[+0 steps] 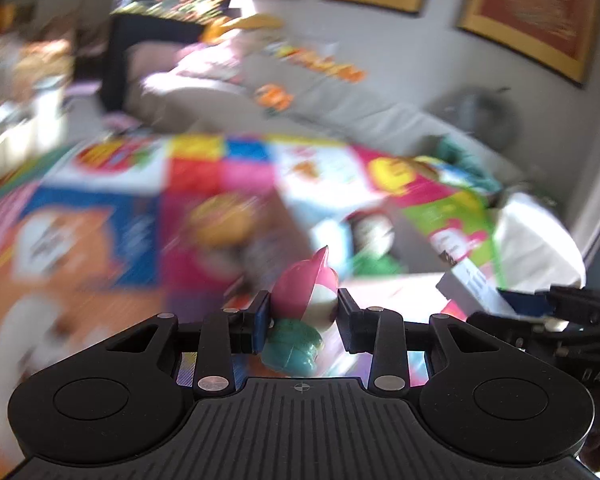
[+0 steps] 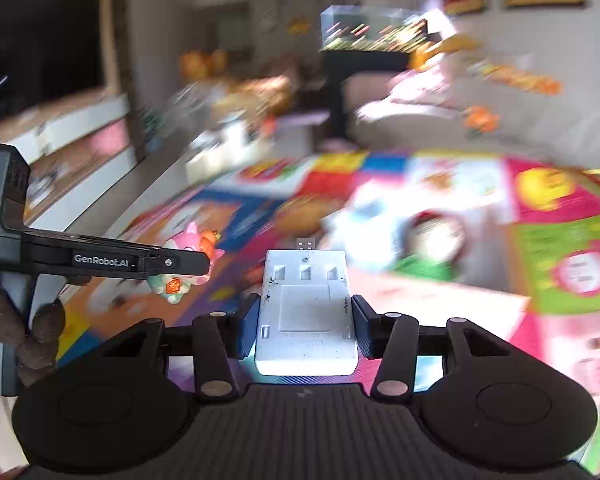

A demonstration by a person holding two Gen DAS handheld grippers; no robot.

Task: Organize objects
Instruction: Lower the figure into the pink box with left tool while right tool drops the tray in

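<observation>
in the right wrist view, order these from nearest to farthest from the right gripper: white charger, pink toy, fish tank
1. White charger: clamped between the right gripper fingers, dead centre.
2. Pink toy: ahead to the left, held in the left gripper.
3. Fish tank: far across the room, upper right of centre, on a dark stand.

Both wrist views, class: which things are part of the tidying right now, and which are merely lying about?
In hand:
- pink toy figure, in left gripper
- white plastic device, in right gripper

Lying about:
- colourful play mat
- beige sofa
- fish tank
</observation>
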